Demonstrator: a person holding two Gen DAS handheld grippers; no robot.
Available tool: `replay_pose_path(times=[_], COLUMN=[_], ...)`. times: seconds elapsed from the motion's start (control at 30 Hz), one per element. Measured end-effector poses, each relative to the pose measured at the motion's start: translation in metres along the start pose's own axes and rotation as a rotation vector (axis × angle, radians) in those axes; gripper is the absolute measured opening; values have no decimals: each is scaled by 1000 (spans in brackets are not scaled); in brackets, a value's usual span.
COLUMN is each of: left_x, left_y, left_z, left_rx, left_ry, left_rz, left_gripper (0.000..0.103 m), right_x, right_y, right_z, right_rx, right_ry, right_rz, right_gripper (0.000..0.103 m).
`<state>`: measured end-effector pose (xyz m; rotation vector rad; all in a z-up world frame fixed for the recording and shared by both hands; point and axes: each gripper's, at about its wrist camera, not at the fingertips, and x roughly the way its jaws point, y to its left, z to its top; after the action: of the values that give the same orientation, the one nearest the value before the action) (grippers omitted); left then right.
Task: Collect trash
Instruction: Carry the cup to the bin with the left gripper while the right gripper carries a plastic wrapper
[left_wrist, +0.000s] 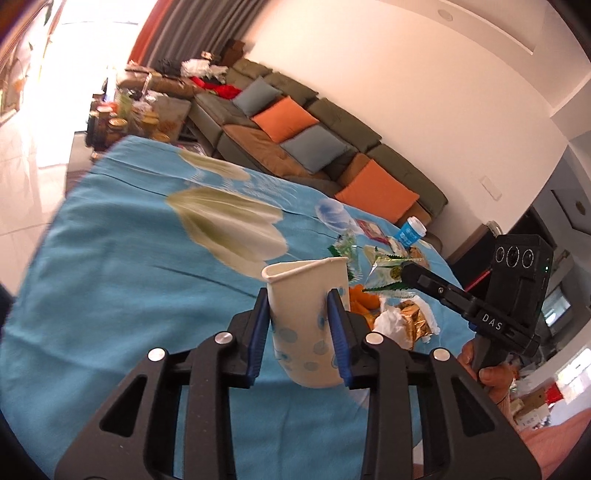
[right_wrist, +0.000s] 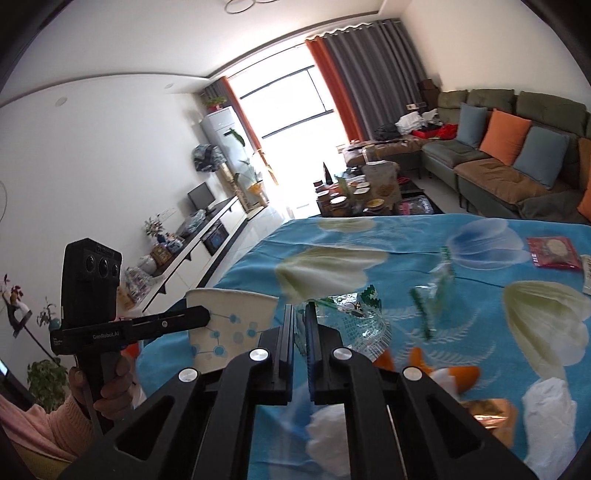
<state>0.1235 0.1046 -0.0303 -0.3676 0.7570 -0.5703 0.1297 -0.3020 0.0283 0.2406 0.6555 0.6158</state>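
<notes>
While the left gripper (left_wrist: 298, 325) clamps a paper cup (left_wrist: 306, 317), the right gripper (right_wrist: 300, 332) pinches a clear wrapper (right_wrist: 354, 321); only its view shows the window (right_wrist: 291, 107).

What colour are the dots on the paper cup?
Light blue dots joined by thin lines on the white paper cup. The right wrist view shows the pattern best.

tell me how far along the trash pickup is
Nothing looks binned yet; no bin shows. In hand: left gripper squeezes a paper cup, right gripper pinches a clear wrapper. Left on the tablecloth: tissues, orange peel, red packet.
</notes>
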Motion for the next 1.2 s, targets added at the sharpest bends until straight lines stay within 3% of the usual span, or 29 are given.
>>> replay_pose_path(times=[0.6,0.97,1.2], left_x=[-161,-229,-249], left_y=[84,128,159], left_z=[-46,-59,-63], left_rx=[-122,-205,-256], left_ry=[-158,-238,-247], left_rz=[229,383,481], left_gripper=[31,31,31], right_x=[85,131,159], right_y=[128,189,213], right_z=[-4,1,2], right_rx=[-186,-277,-302], right_ry=[126,186,224], right_rz=[243,354,392], right_gripper=[5,5,5])
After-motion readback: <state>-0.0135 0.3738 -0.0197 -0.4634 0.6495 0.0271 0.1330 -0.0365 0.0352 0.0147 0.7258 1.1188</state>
